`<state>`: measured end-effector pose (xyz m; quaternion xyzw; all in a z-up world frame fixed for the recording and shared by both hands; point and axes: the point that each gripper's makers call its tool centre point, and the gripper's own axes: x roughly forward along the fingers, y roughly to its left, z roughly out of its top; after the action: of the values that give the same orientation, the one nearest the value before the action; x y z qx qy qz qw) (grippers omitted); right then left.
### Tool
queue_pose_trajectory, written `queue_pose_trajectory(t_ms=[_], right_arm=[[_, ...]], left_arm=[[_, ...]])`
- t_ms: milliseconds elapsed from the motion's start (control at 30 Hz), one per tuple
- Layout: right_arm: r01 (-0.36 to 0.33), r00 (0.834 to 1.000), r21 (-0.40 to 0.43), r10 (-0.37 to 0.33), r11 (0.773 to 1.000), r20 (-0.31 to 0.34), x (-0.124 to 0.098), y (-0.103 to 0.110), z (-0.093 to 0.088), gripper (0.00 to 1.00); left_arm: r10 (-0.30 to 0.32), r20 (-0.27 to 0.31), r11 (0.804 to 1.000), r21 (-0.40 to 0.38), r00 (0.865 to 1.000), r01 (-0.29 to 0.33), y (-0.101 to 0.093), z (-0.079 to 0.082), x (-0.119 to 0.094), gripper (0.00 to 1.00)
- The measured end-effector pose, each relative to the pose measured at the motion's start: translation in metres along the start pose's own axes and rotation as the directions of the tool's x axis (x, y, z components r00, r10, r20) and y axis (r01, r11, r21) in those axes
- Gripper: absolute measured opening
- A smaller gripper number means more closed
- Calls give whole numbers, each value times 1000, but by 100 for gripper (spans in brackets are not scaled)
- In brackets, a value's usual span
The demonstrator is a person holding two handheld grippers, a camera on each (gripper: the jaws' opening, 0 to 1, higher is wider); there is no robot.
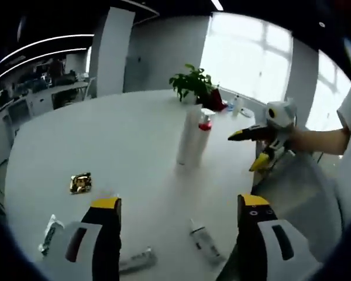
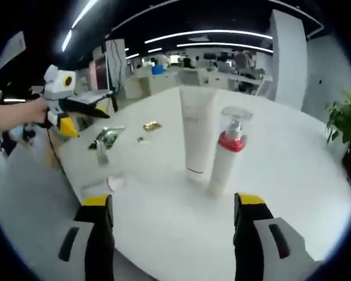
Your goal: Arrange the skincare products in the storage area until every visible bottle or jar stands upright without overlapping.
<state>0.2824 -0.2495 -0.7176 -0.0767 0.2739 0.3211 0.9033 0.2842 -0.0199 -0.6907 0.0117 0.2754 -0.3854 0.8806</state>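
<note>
Two skincare items stand upright, close together, in the middle of the round white table (image 1: 105,134): a tall white tube (image 1: 190,140) (image 2: 196,126) and a white pump bottle with a red collar (image 1: 205,122) (image 2: 227,155). A small tube (image 1: 205,240) (image 2: 101,153) and flat sachets (image 1: 137,260) (image 2: 108,136) lie on the table near its edge. My left gripper (image 1: 180,204) (image 2: 85,120) is open over those lying items. My right gripper (image 2: 172,202) (image 1: 245,151) is open too, just short of the two standing bottles. Neither holds anything.
A crumpled gold wrapper (image 1: 80,182) (image 2: 152,125) lies on the table. A potted plant (image 1: 193,82) (image 2: 345,123) with small bottles (image 1: 237,105) beside it stands at the far edge. A small white disc (image 2: 114,183) lies near the table edge. Office desks fill the background.
</note>
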Motion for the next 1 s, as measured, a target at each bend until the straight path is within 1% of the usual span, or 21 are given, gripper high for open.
queue_pose_trajectory(t_ms=[67, 100, 167, 267, 300, 367, 467, 533, 667, 700, 833, 867, 900, 933, 967, 1000], right_arm=[[10, 1000, 20, -10, 1000, 11, -7, 3, 4, 87], [17, 1000, 33, -18, 999, 20, -7, -1, 3, 88], [26, 999, 48, -27, 998, 30, -10, -3, 3, 89], [30, 998, 75, -34, 997, 45, -15, -1, 2, 89], [37, 998, 77, -41, 996, 48, -18, -1, 3, 89], [43, 998, 79, -47, 996, 49, -21, 1, 3, 90], [52, 996, 88, -58, 995, 63, -27, 3, 7, 91], [62, 995, 91, -68, 994, 71, -29, 3, 9, 92], [73, 993, 108, -83, 991, 88, -35, 7, 14, 96], [72, 993, 108, -82, 992, 90, -37, 10, 16, 96], [76, 992, 99, -85, 992, 96, -41, 14, 21, 99], [72, 991, 107, -83, 992, 101, -42, 15, 22, 99], [66, 991, 114, -79, 991, 111, -42, 16, 25, 99], [67, 989, 111, -80, 992, 122, -43, 17, 27, 99], [72, 989, 106, -85, 992, 121, -44, 18, 26, 99], [74, 989, 104, -86, 992, 121, -44, 19, 25, 99]], left_arm=[[22, 6, 1000, -7, 1000, -22, 0, -3, -7, 83], [45, 12, 999, -21, 999, -44, 2, -6, -13, 85], [71, 16, 997, -37, 997, -70, 5, -11, -23, 87], [88, 12, 995, -37, 996, -88, 1, -18, -32, 90], [94, 16, 995, -36, 995, -93, -2, -20, -37, 91], [116, 22, 993, -40, 993, -115, 0, -23, -44, 94], [145, 28, 989, -41, 989, -144, -5, -29, -56, 97], [165, 21, 986, -37, 986, -165, -10, -34, -62, 99], [189, -10, 981, -29, 982, -189, -18, -47, -71, 99], [193, -12, 981, -30, 981, -193, -19, -48, -72, 99], [244, -9, 968, -60, 970, -244, -20, -51, -81, 99], [279, 7, 957, -86, 960, -277, -15, -50, -83, 99], [281, 17, 956, -92, 960, -278, -15, -48, -84, 99], [299, 41, 950, -112, 953, -293, -14, -45, -87, 99], [321, 52, 941, -126, 946, -313, -11, -43, -88, 98], [333, 50, 938, -122, 942, -325, -9, -44, -90, 97]])
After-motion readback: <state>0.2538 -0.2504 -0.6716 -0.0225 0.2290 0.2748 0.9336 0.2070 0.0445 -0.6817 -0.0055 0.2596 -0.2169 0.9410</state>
